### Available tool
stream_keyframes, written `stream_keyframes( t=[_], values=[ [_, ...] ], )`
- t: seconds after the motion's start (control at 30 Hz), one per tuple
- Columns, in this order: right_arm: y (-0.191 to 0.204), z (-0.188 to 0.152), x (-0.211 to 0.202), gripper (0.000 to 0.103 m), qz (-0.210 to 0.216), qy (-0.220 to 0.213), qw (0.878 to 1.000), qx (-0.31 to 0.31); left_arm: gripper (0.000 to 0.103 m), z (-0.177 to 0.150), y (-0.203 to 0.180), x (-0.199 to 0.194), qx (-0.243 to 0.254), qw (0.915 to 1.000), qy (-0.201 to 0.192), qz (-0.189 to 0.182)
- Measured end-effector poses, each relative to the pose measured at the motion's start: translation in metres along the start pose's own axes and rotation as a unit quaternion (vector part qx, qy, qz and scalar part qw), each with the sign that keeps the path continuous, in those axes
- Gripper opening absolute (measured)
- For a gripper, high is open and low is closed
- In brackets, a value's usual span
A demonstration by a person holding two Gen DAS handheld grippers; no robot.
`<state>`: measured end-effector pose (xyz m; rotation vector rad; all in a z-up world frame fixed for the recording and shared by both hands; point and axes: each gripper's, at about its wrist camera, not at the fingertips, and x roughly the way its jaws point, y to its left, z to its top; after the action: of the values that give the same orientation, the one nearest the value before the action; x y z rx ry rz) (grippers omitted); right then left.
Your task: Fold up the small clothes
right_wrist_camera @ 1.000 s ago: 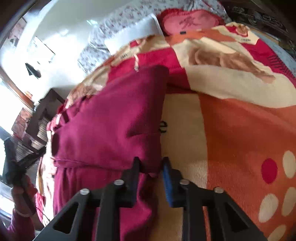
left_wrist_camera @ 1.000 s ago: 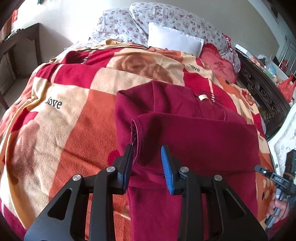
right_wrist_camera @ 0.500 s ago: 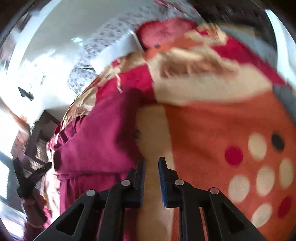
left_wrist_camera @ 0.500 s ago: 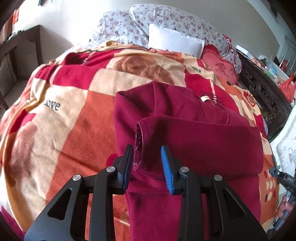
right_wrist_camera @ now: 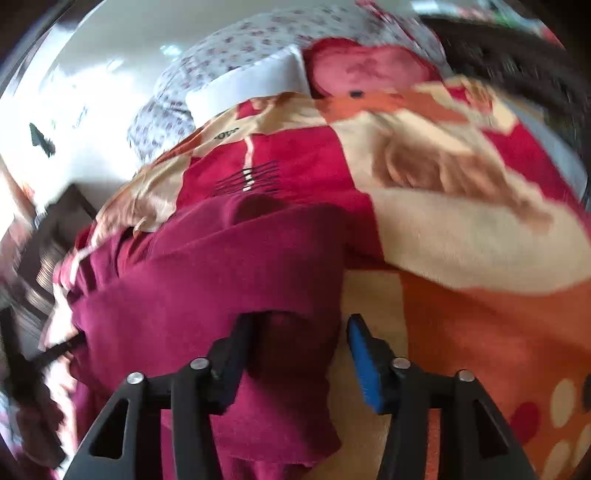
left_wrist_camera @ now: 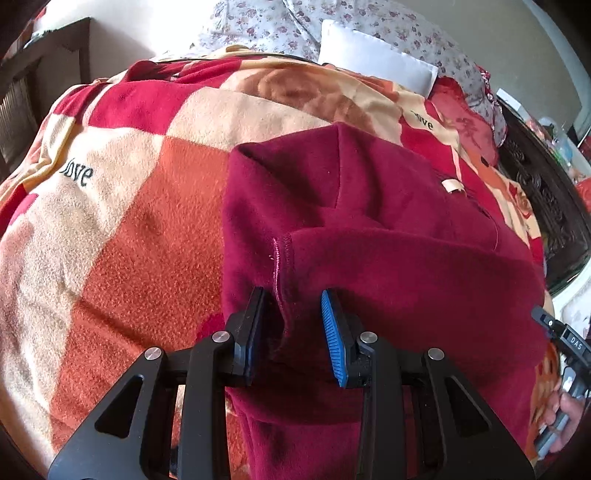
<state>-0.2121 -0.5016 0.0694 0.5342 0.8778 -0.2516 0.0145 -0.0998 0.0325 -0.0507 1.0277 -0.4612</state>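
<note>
A maroon fleece garment (left_wrist_camera: 369, 221) lies partly folded on a checked red, orange and cream blanket (left_wrist_camera: 129, 240). My left gripper (left_wrist_camera: 293, 321) is shut on the stitched hem of the folded-over layer, low over the bed. In the right wrist view, which is blurred, the same garment (right_wrist_camera: 207, 266) fills the left half. My right gripper (right_wrist_camera: 301, 339) is opening. Its jaws stand wide, with the garment's right edge lying loose between them and no pad pressing on it. That gripper also shows at the right edge of the left wrist view as a black tool (left_wrist_camera: 565, 347) in a hand (left_wrist_camera: 565, 413).
A white pillow (left_wrist_camera: 373, 62) and flowered pillows (left_wrist_camera: 424, 33) lie at the head of the bed, with a red cushion (right_wrist_camera: 369, 66) beside them. Dark carved wooden furniture (left_wrist_camera: 546, 192) stands along the right side. A dark wooden piece (left_wrist_camera: 37, 74) is at the far left.
The right gripper's jaws, nearly shut on the garment's edge before, have spread wide and its view has swung. The left gripper has sunk toward the bed with the hem still in it.
</note>
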Motion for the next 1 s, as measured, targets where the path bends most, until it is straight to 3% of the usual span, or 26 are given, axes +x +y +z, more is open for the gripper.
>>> stream_keyframes(
  t=[0.27, 0.37, 0.4, 0.53, 0.77, 1.0],
  values=[
    [0.007, -0.027, -0.049, 0.050, 0.008, -0.017, 1.000, -0.011, 0.030, -0.023, -0.002, -0.037, 0.021, 0.9997, -0.012, 0.007],
    [0.014, -0.042, -0.032, 0.050, -0.069, 0.012, 0.996, -0.046, 0.030, -0.034, -0.003, -0.047, 0.032, 0.9994, -0.012, 0.011],
    [0.009, -0.047, -0.025, 0.050, -0.071, 0.023, 0.997, -0.037, 0.030, -0.038, -0.003, -0.051, 0.034, 0.9993, -0.012, 0.012],
    [-0.004, -0.055, -0.036, 0.050, -0.039, 0.018, 0.999, 0.009, 0.030, -0.056, -0.004, -0.069, 0.044, 0.9987, -0.011, 0.021],
    [0.008, -0.082, -0.079, 0.050, -0.013, 0.015, 1.000, -0.004, 0.030, -0.085, -0.008, -0.090, 0.069, 0.9962, -0.027, 0.045],
    [0.022, -0.121, -0.096, 0.050, 0.010, 0.034, 0.999, -0.015, 0.030, -0.106, -0.012, -0.096, 0.078, 0.9958, -0.013, 0.046]
  ],
)
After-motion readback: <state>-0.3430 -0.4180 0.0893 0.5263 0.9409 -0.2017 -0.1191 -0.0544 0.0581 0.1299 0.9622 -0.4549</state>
